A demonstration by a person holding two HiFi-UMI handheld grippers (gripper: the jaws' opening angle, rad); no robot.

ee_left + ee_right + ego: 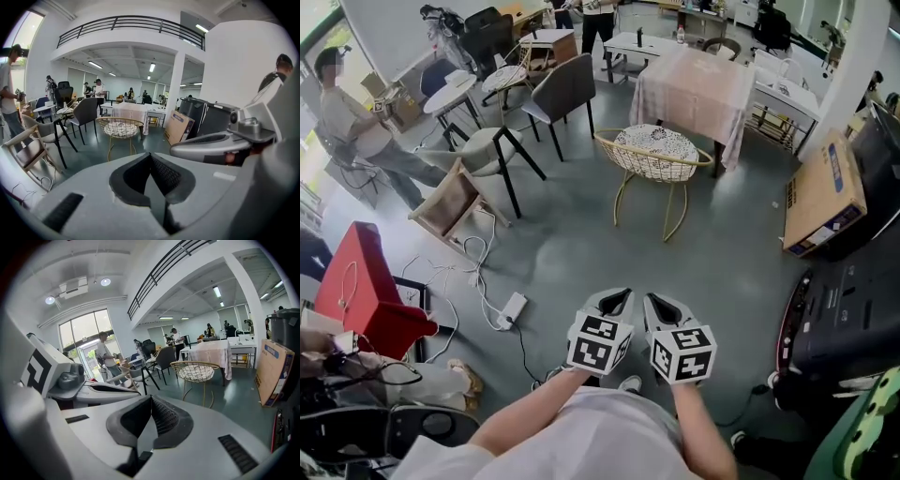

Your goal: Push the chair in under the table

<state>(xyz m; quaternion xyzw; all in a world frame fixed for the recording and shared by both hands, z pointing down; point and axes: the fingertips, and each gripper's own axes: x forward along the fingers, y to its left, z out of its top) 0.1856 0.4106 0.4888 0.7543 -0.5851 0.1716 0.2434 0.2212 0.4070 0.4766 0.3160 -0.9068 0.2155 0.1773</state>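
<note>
A gold wire chair (654, 155) with a white cushion stands on the grey floor, just in front of a table (694, 89) draped in a pale pink cloth. My left gripper (615, 299) and right gripper (662, 304) are side by side low in the head view, well short of the chair, both shut and holding nothing. In the left gripper view the chair (120, 129) and table (131, 111) lie beyond the closed left gripper (150, 157). The right gripper view shows the chair (196, 372) and table (213, 352) past the closed right gripper (151, 399).
A large cardboard box (825, 197) leans at the right beside black equipment (853, 309). A power strip with cables (511, 309) lies on the floor at the left, near a red box (366, 291). Grey chairs (562, 89) and a person (356, 122) are at the far left.
</note>
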